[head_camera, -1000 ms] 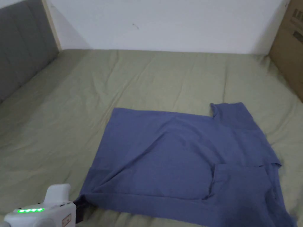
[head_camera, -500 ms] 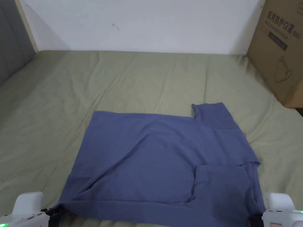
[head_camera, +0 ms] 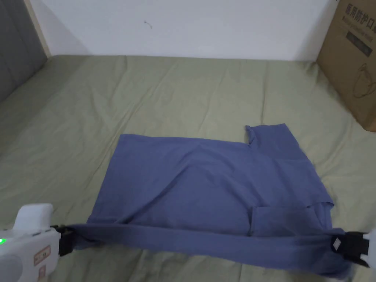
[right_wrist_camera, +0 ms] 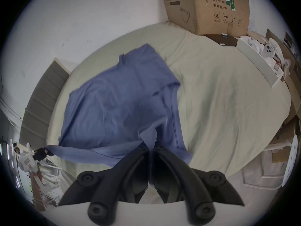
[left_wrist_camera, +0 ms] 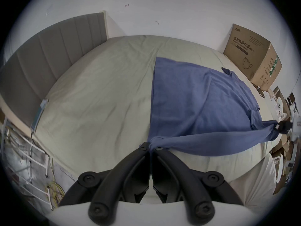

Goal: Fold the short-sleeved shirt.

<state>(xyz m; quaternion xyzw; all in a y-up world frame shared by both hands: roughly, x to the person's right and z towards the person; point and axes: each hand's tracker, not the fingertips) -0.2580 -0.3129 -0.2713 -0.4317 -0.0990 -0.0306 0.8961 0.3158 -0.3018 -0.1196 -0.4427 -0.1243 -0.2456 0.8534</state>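
The blue short-sleeved shirt lies spread on the green bed sheet, its far sleeve pointing toward the wall. Its near edge, which half a second ago still rested flat on the sheet, is now lifted clear and pulled into a taut band running from one set of tongs to the other. That marks the start of a lengthwise fold, as I read it: the near edge is ready to be carried over the rest of the cloth toward the far edge.

The left tongs are closed, both jaws pinching the gathered near-left corner of the shirt. The right tongs are likewise closed on the near-right corner (a small tuft of fabric stands up between the jaws). In the head view the left tongs sit at the bottom left and the right tongs at the bottom right, well apart.

A grey headboard stands at the left, and a cardboard box rests at the bed's far right corner.
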